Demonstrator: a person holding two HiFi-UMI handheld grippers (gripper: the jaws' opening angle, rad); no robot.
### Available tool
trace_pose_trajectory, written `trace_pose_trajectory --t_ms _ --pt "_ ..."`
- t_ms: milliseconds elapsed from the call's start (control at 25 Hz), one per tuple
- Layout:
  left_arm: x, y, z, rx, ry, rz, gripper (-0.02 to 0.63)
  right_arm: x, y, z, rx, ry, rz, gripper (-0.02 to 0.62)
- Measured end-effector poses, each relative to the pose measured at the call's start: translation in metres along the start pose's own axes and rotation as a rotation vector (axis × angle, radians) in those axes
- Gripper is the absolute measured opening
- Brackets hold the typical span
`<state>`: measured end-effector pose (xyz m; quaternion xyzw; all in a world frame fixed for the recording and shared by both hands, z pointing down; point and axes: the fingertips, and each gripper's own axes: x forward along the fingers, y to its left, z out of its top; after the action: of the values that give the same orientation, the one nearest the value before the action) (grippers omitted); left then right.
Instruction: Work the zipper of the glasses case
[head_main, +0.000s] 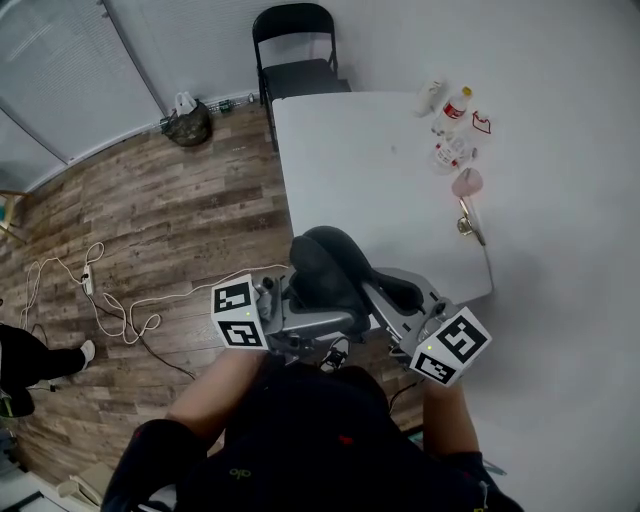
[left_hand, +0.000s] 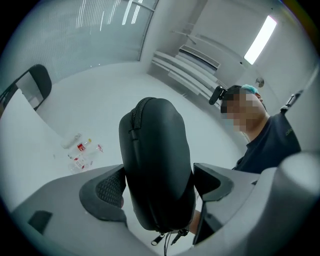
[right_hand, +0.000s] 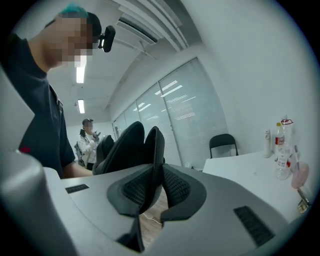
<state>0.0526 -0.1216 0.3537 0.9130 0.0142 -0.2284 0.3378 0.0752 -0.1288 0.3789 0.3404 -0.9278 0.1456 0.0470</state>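
Observation:
A black glasses case (head_main: 335, 270) is held in the air between both grippers, off the near edge of the white table (head_main: 370, 170). My left gripper (head_main: 305, 318) is shut on the case's body (left_hand: 157, 165), its pads (left_hand: 107, 192) pressing on both sides. Two zipper pulls (left_hand: 160, 239) dangle from the case's lower end, and the zipper track (left_hand: 134, 125) runs up its left side. My right gripper (right_hand: 159, 187) pinches the thin edge of one shell of the case (right_hand: 125, 147). In the right gripper view the two shells gape apart.
Bottles and small items (head_main: 452, 130) and a pink object (head_main: 467, 183) sit along the table's far right side. A black folding chair (head_main: 297, 50) stands at the table's far end. Cables (head_main: 110, 300) lie on the wooden floor at left. Another person (right_hand: 87, 140) stands in the background.

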Motion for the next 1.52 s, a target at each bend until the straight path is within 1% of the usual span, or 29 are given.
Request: trace_pose_trajectory --t_ms 40,120,200,280,360,480,520,600,720,840,1000,1240,1320,1400,1520 --pt "-0.001 0.001 0.000 -0.012 -0.001 -0.009 0.422 -0.001 0.003 0.001 0.015 -0.007 0.038 0.065" --pt "-0.002 0.001 0.001 -0.050 -0.011 -0.034 0.420 -0.004 0.011 0.004 0.053 -0.024 0.133 0.111" --pt "-0.005 0.002 0.005 -0.091 -0.039 -0.056 0.416 -0.010 0.017 0.006 0.107 -0.045 0.219 0.146" --pt "-0.009 0.003 0.012 -0.105 -0.066 -0.052 0.407 -0.018 0.016 0.009 0.177 -0.078 0.264 0.164" --pt "-0.014 0.004 0.019 -0.102 -0.087 -0.040 0.396 -0.026 0.013 0.014 0.246 -0.131 0.276 0.171" --pt "-0.019 0.005 0.027 -0.078 -0.091 -0.014 0.391 -0.028 0.017 0.020 0.299 -0.191 0.267 0.243" --pt "-0.020 0.006 0.028 -0.068 -0.088 -0.005 0.388 -0.026 0.020 0.019 0.300 -0.196 0.256 0.272" --pt "-0.019 0.007 0.027 -0.054 -0.086 0.007 0.382 -0.019 0.026 0.014 0.285 -0.181 0.234 0.306" --pt "-0.015 0.006 0.026 -0.031 -0.078 0.016 0.380 -0.006 0.038 0.003 0.266 -0.139 0.220 0.335" --pt "-0.012 0.004 0.021 0.002 -0.051 0.035 0.380 0.002 0.045 -0.003 0.283 -0.129 0.221 0.342" --pt "-0.009 0.002 0.017 0.038 -0.028 0.055 0.380 0.010 0.050 -0.009 0.257 -0.097 0.220 0.342" --pt "-0.003 0.002 0.014 0.110 0.009 0.099 0.380 0.011 0.042 -0.011 0.290 -0.096 0.197 0.337" --pt "-0.003 0.001 0.015 0.122 0.015 0.106 0.379 0.011 0.043 -0.010 0.300 -0.103 0.196 0.325" --pt "-0.006 -0.002 0.017 0.122 0.013 0.103 0.377 0.011 0.045 -0.008 0.309 -0.115 0.193 0.279" --pt "-0.007 -0.005 0.020 0.121 0.009 0.091 0.377 0.009 0.047 -0.005 0.325 -0.130 0.212 0.273"
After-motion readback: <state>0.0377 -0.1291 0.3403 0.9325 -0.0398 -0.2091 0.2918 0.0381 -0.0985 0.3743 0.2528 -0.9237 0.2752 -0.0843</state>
